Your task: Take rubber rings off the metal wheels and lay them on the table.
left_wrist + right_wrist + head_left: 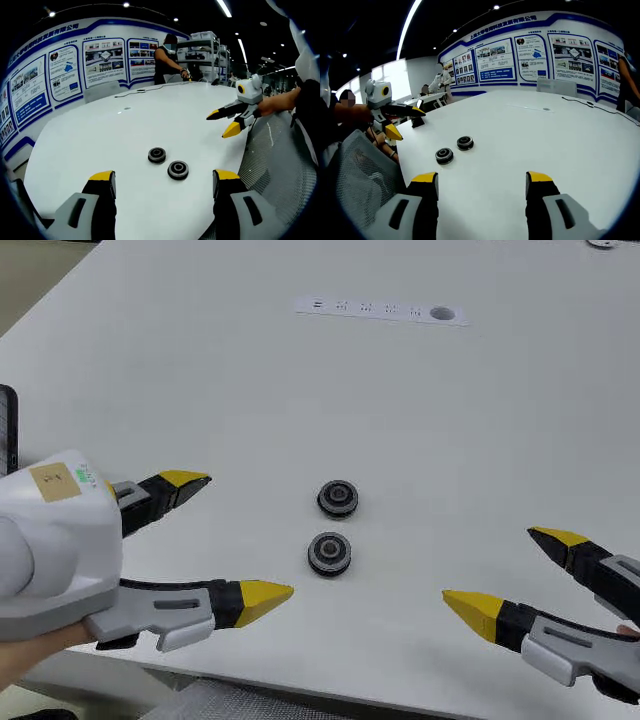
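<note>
Two small metal wheels with black rubber rings lie flat on the white table: one farther point(338, 498) point(157, 155) point(465, 143), one nearer point(329, 553) point(178, 170) point(444, 155). My left gripper point(237, 536) point(164, 180) hovers open to the left of the wheels, its yellow tips wide apart. To their right, my right gripper point(510, 573) point(482, 182) is also open and empty. Each gripper also appears in the other's view: the right gripper point(225, 122) and the left gripper point(400, 122).
A white power strip point(380, 311) is set into the table's far side. A dark phone-like object point(8, 426) lies at the left edge. A mesh chair point(360, 175) stands by the near table edge. A person point(167, 57) stands at the table's far end.
</note>
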Motion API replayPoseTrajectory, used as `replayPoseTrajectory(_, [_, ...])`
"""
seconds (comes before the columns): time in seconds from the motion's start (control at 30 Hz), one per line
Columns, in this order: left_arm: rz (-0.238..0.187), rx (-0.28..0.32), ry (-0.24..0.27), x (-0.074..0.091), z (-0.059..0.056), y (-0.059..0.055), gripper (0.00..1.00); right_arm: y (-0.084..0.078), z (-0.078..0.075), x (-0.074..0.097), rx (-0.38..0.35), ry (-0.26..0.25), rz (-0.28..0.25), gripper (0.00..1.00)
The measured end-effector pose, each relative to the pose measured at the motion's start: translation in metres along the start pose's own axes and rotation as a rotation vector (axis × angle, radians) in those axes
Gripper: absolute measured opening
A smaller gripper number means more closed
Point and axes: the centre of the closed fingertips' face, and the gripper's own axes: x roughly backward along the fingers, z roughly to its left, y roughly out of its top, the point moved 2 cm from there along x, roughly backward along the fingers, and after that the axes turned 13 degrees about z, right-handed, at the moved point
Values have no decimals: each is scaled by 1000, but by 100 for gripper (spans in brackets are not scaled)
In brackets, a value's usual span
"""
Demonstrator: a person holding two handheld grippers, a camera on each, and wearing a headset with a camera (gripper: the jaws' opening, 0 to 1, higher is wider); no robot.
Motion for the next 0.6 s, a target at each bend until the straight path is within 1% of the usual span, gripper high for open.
replayPoseTrajectory(0.1, [10,-20,-11,-5,0,2,77,0,-1,0,-9,-4,-3,72])
replayPoseTrajectory(0.23, [31,-64,-31,-15,-1,5,73,0,-1,0,-16,-4,-4,72])
replayPoseTrajectory(0.33, [34,-94,-48,-24,-4,11,66,0,0,0,-17,-1,-1,72])
replayPoseTrajectory(0.4, [45,-114,-66,-31,-7,13,60,0,1,0,-18,3,3,71])
replayPoseTrajectory(0.5, [63,-140,-76,-41,-11,14,51,0,2,0,-17,7,-1,71])
replayPoseTrajectory(0.6, [68,-156,-107,-49,-19,15,47,1,2,1,-21,7,-3,71])
